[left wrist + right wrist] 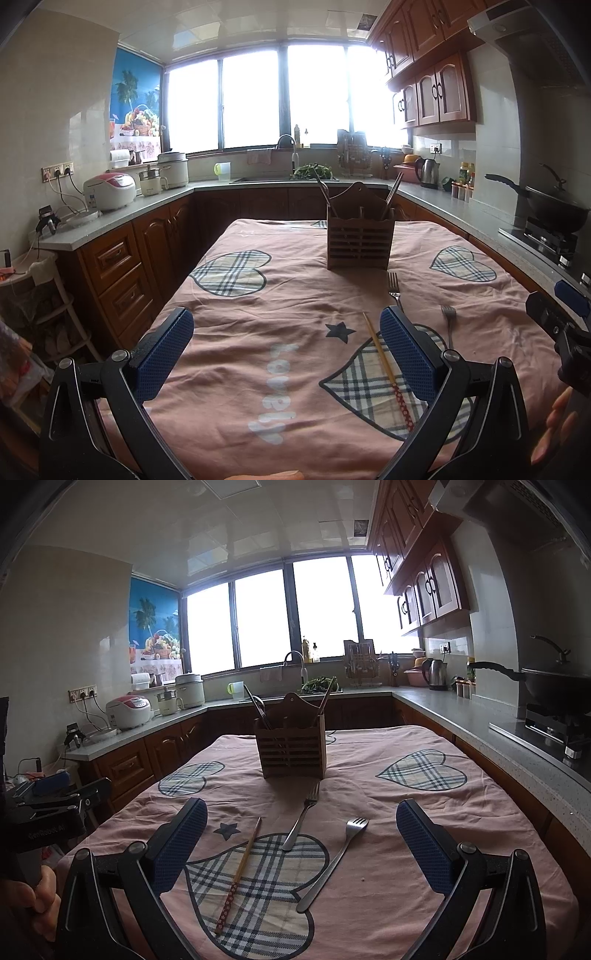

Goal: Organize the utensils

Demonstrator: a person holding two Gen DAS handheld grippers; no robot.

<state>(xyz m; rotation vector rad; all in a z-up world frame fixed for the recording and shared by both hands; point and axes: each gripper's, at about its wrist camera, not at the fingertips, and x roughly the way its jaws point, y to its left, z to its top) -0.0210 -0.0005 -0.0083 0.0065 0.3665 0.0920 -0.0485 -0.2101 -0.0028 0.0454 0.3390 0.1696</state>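
Observation:
A brown slatted wooden utensil holder [360, 236] [291, 749] stands on the pink cloth table and holds chopsticks and a few utensils. Two metal forks lie in front of it: one nearer the holder [301, 818] [394, 286], one to its right [334, 860] [448, 321]. A single wooden chopstick with a red patterned end [240, 875] [386, 369] lies left of the forks. My left gripper [286, 354] is open and empty above the cloth, with the chopstick beside its right finger. My right gripper [301, 845] is open and empty, hovering above the forks.
The pink cloth [388, 812] with plaid hearts covers the table. Kitchen counters run around three sides, with rice cookers [109, 190] at left, a sink [295, 661] at the back, and a kettle [436, 674] and a wok on the stove [554, 690] at right.

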